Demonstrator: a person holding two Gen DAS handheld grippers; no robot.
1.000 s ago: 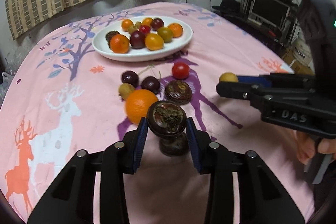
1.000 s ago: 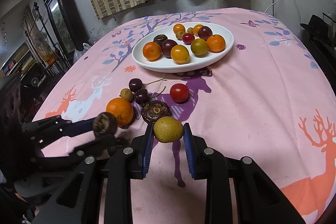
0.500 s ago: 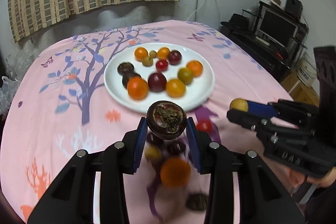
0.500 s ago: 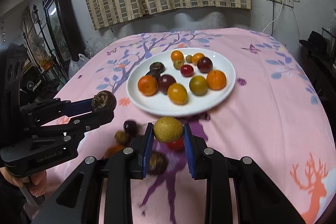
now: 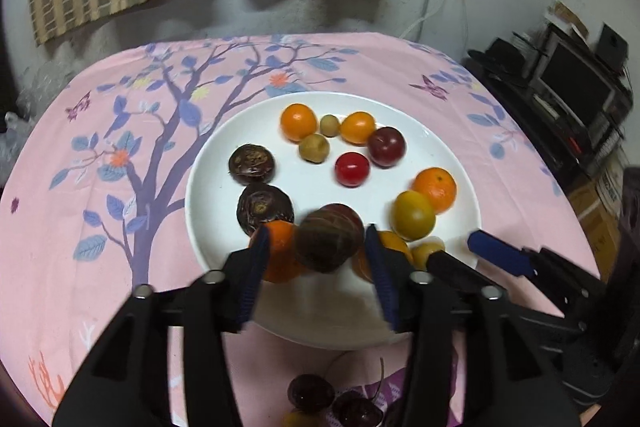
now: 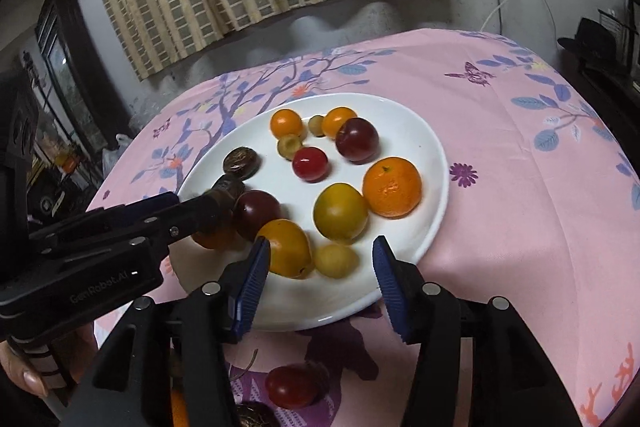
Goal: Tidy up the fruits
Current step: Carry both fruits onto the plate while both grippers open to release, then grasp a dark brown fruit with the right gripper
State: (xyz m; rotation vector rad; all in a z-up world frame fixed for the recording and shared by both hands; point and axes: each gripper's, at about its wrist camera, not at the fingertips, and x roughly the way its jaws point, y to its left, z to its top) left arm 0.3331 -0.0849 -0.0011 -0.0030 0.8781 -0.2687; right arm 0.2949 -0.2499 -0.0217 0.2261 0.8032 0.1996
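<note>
While both fruits are being let go over the white plate [image 5: 208,163], each one shows how it handles. The dark brown fruit [image 5: 329,241] between the fingers of the left hand-held gripper [image 5: 316,251] looks hard-shelled, round and light, so I judge it rolls easily and is best taken across its widest part. This gripper's jaws have just been opening; gaps show on both sides of the fruit. The right hand-held gripper [image 6: 318,263] has likewise just been opening, and the small yellow fruit [image 6: 335,259] lies on the plate between its parted pads, touching neither. Smooth and likely soft, it wants a gentle squeeze. On the plate sit oranges, plums, a red tomato [image 6: 310,163] and other dark brown fruits. Cherries [image 5: 312,391] and another tomato [image 6: 290,385] wait on the pink-clothed bench [image 6: 520,227].
</note>
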